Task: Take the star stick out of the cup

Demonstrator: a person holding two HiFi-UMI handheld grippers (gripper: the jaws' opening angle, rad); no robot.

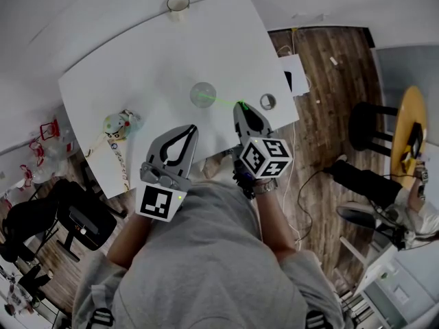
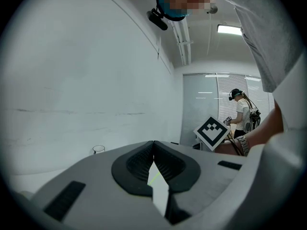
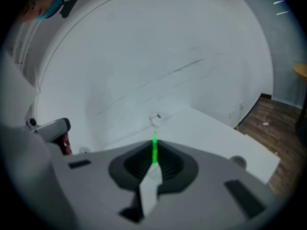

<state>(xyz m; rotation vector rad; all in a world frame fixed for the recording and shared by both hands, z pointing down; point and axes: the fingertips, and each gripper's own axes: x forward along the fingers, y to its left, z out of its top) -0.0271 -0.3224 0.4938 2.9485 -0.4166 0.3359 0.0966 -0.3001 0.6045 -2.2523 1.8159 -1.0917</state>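
Gripping the star stick (image 1: 223, 102) by its free end, my right gripper (image 1: 240, 106) is clamped on it near the table's (image 1: 137, 67) near edge. Its far end sits in the cup (image 1: 203, 94) mid-table, so pulling it out remains. My left gripper (image 1: 193, 128) is closed and empty.

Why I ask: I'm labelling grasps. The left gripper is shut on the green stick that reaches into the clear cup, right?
Not quite: the right gripper is shut on the green stick that reaches into the clear cup, as the right gripper view shows.
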